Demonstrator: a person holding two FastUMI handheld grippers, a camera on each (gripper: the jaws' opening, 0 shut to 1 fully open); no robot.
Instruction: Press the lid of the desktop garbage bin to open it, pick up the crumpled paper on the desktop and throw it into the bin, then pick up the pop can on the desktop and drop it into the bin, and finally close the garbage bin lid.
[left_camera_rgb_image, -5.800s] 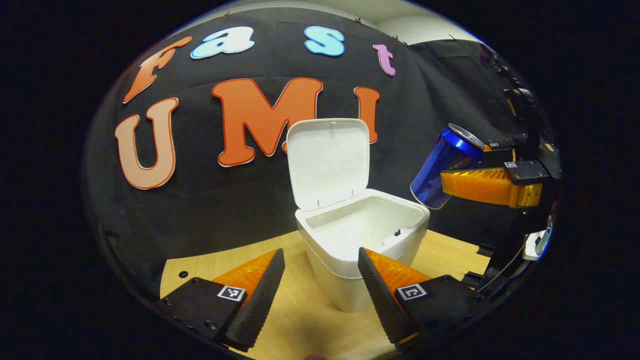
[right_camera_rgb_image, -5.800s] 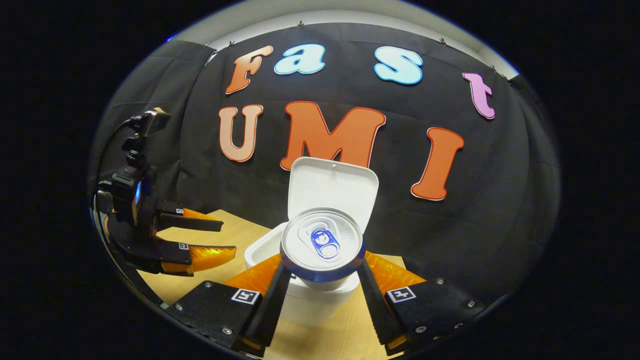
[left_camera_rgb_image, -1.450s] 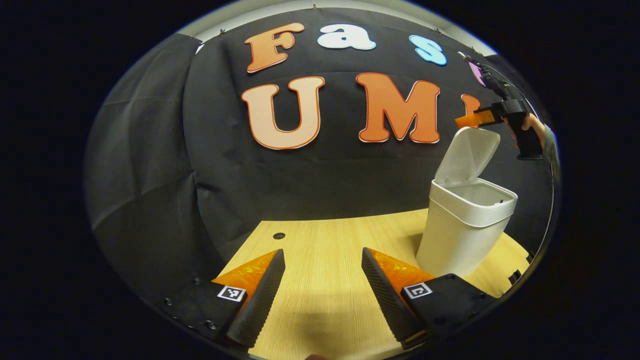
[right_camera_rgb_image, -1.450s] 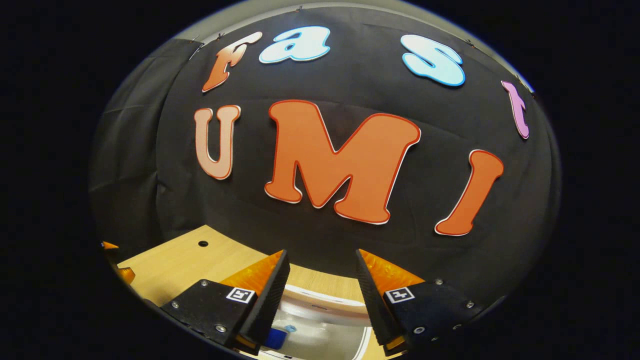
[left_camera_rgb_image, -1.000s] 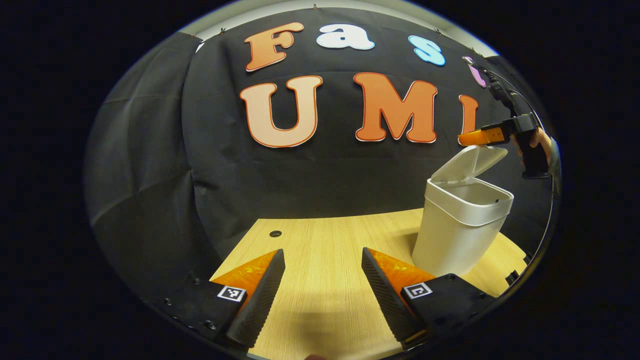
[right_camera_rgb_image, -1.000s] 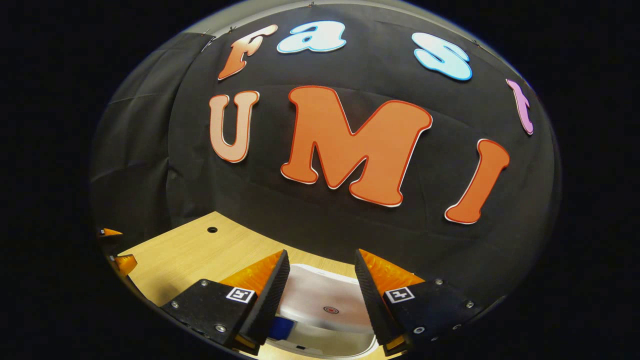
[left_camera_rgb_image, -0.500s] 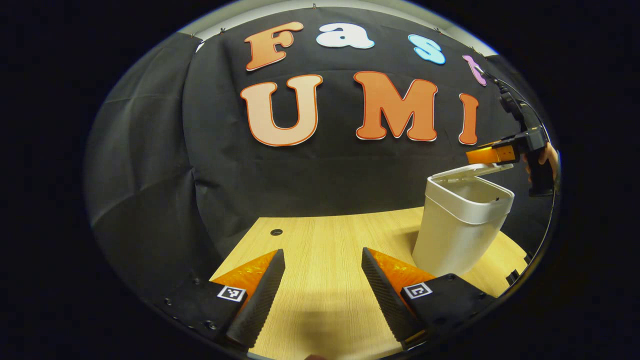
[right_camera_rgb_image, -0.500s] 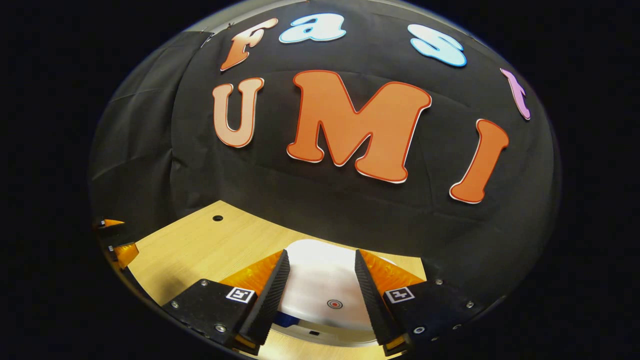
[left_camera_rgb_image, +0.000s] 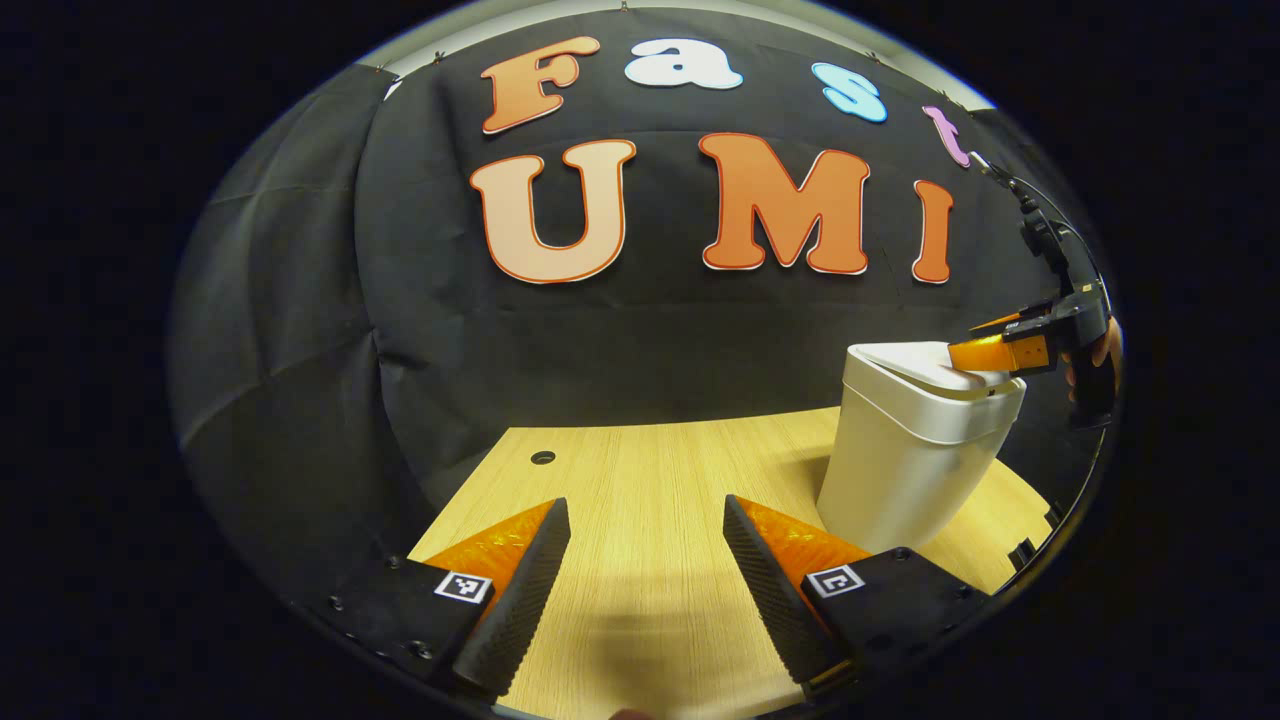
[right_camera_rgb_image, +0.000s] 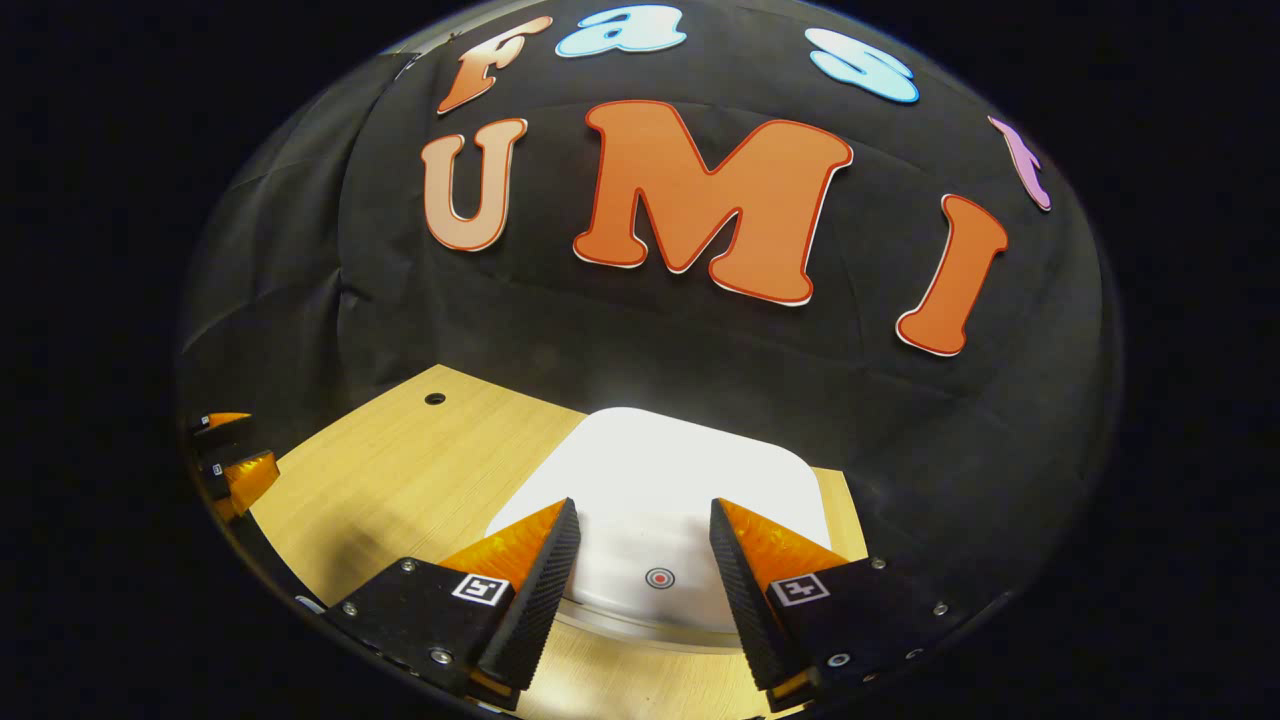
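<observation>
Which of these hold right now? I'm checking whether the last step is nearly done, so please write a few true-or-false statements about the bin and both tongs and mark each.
1. The white plastic desktop bin has its flat white lid down. True.
2. The right tongs grip a blue can. False: their fingers stand apart, with nothing between them, over the lid.
3. The left tongs are open above the pale wooden desktop, away from the bin. True.
4. Crumpled paper lies on the desktop. False: none is seen there.
5. The lid bears a small red ring mark. True.
</observation>
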